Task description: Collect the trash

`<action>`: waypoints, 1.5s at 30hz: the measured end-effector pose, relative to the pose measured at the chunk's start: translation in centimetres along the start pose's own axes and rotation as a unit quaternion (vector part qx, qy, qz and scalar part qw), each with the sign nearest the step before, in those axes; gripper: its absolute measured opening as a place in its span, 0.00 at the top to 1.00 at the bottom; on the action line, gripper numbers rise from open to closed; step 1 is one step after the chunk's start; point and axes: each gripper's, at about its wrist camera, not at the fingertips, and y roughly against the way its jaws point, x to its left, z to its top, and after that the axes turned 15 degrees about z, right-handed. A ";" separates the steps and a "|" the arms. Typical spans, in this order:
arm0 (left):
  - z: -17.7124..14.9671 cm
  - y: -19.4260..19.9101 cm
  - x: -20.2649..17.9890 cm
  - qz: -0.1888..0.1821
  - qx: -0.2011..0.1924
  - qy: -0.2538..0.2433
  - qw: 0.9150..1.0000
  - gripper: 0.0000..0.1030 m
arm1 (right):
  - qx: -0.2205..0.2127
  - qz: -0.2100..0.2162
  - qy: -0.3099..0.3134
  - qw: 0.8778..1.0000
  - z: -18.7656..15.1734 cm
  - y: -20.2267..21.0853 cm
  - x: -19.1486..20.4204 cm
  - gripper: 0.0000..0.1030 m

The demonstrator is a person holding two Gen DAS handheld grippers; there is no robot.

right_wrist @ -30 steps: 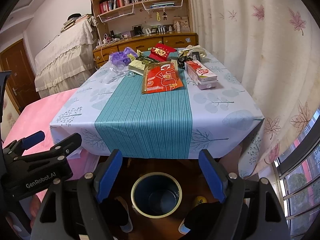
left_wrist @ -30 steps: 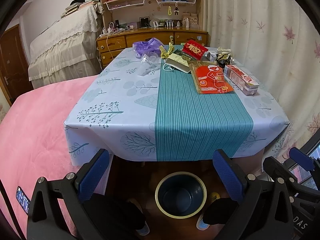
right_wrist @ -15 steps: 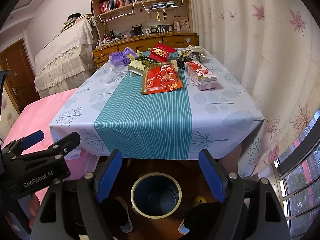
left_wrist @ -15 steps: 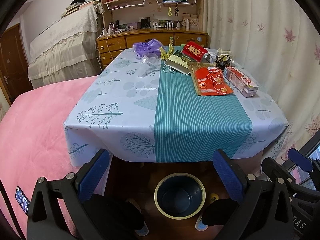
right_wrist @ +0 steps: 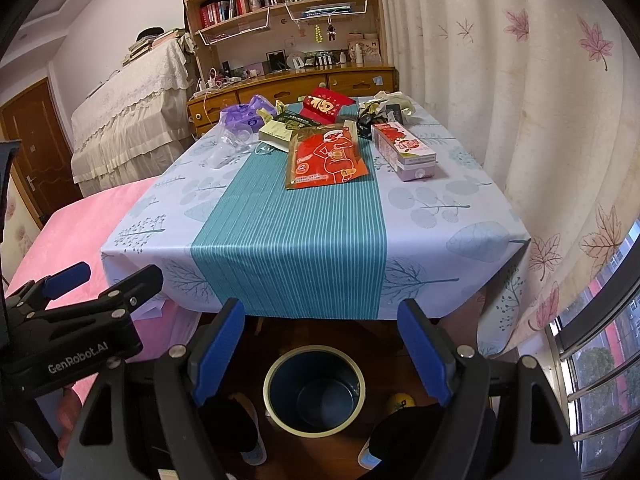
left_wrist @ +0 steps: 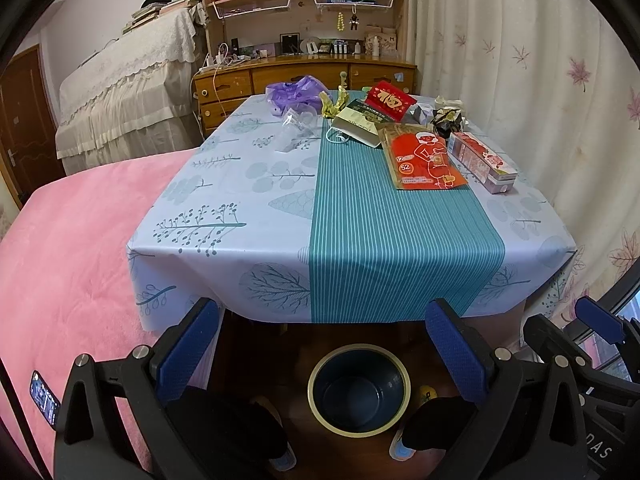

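Trash lies at the table's far end: a red-orange pouch (left_wrist: 422, 158) (right_wrist: 326, 158), a long pink carton (left_wrist: 482, 160) (right_wrist: 404, 150), a red envelope (left_wrist: 390, 100) (right_wrist: 326, 106), a cream paper bag (left_wrist: 356, 126) (right_wrist: 280, 130), a purple plastic bag (left_wrist: 296, 90) (right_wrist: 246, 114), clear plastic (left_wrist: 298, 130) and crumpled wrappers (left_wrist: 448, 116) (right_wrist: 378, 112). A dark blue bin (left_wrist: 360, 390) (right_wrist: 316, 390) stands on the floor below the near edge. My left gripper (left_wrist: 324, 344) and right gripper (right_wrist: 322, 344) are open and empty, held above the bin.
The table (left_wrist: 248, 216) has a blue leaf-print cloth with a teal striped band. A pink bed (left_wrist: 68, 248) lies to the left. Curtains (right_wrist: 520, 100) hang at the right. A wooden dresser (left_wrist: 304, 72) and bookshelves stand behind the table. My slippered feet flank the bin.
Both views have shifted only slightly; the grippers stay open and nothing on the table has moved.
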 end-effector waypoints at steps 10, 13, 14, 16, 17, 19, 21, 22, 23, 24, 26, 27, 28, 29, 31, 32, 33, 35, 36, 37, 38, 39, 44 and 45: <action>-0.2 -0.3 0.5 0.004 0.003 0.008 1.000 0.01 | -0.007 -0.001 -0.001 1.000 0.1 0.0 -0.1 0.23; -0.2 -0.4 0.6 0.003 0.003 0.007 1.000 0.01 | -0.010 0.004 -0.004 1.000 0.3 -0.1 -0.3 0.23; 0.0 -0.5 0.7 0.003 0.003 0.005 1.000 0.01 | -0.010 0.005 -0.004 1.000 0.3 -0.1 -0.3 0.23; 0.2 -0.6 0.6 0.006 0.002 0.001 1.000 0.01 | -0.011 0.005 -0.005 1.000 0.4 -0.2 -0.5 0.23; 0.3 -0.5 0.5 0.009 0.001 -0.002 1.000 0.01 | -0.011 0.004 -0.005 1.000 0.5 -0.2 -0.6 0.23; 0.7 -0.6 0.3 0.016 0.000 -0.007 1.000 0.01 | -0.013 0.005 -0.006 1.000 0.7 -0.3 -0.8 0.23; 1.0 -0.8 0.1 0.016 -0.001 -0.014 1.000 0.01 | -0.017 0.006 -0.005 1.000 0.8 -0.3 -0.9 0.23; 1.2 -0.9 0.1 0.013 -0.001 -0.016 1.000 0.01 | -0.019 0.006 -0.004 1.000 1.0 -0.3 -0.9 0.23; 1.4 -1.0 0.1 0.009 -0.001 -0.018 1.000 0.01 | -0.023 0.007 -0.002 1.000 1.1 -0.2 -1.0 0.23; 1.7 -1.2 0.0 0.004 0.001 -0.019 1.000 0.01 | -0.025 0.007 -0.001 1.000 1.2 -0.2 -1.0 0.23; 2.3 -1.6 -0.1 -0.012 0.006 -0.021 1.000 0.01 | -0.034 0.010 0.006 0.999 1.7 -0.1 -1.2 0.23; 2.6 -1.9 -0.3 -0.019 0.009 -0.023 1.000 0.01 | -0.037 0.010 0.008 0.999 1.8 -0.1 -1.3 0.23; 3.0 -2.1 -0.5 -0.028 0.013 -0.026 0.999 0.01 | -0.044 0.009 0.017 0.999 2.2 0.1 -1.4 0.23; 3.7 -2.4 -0.6 -0.037 0.020 -0.030 0.999 0.01 | -0.052 0.006 0.025 0.998 2.7 0.3 -1.6 0.23; 5.1 -2.9 -0.7 -0.045 0.025 -0.033 0.998 0.02 | -0.072 0.001 0.035 0.997 3.7 0.8 -2.2 0.23; 5.7 -3.1 -0.7 -0.048 0.026 -0.032 0.998 0.02 | -0.080 -0.001 0.039 0.996 4.2 1.0 -2.5 0.23; 6.6 -3.3 -0.8 -0.051 0.029 -0.033 0.998 0.02 | -0.091 -0.003 0.043 0.995 5.0 1.2 -3.0 0.23; 8.5 -3.9 -1.0 -0.055 0.042 -0.044 0.997 0.02 | -0.104 -0.014 0.050 0.993 6.5 1.5 -4.0 0.23; 9.5 -4.3 -1.2 -0.060 0.052 -0.046 0.996 0.02 | -0.104 -0.018 0.050 0.993 7.7 1.4 -4.9 0.23; 10.4 -4.6 -1.3 -0.069 0.058 -0.044 0.995 0.02 | -0.102 -0.019 0.049 0.993 8.4 1.3 -5.4 0.23; 11.3 -4.9 -1.4 -0.084 0.061 -0.041 0.994 0.02 | -0.099 -0.021 0.047 0.994 9.4 1.0 -6.1 0.23; 12.2 -5.3 -1.5 -0.105 0.060 -0.037 0.992 0.02 | -0.095 -0.024 0.046 0.994 10.1 0.7 -6.6 0.23; 16.2 -8.6 -3.7 -0.135 0.075 -0.040 0.987 0.02 | -0.056 -0.027 0.031 0.998 13.7 -2.4 -9.8 0.23; 17.2 -10.0 -4.5 -0.137 0.086 -0.043 0.986 0.02 | -0.042 -0.029 0.025 0.998 14.5 -3.6 -10.6 0.23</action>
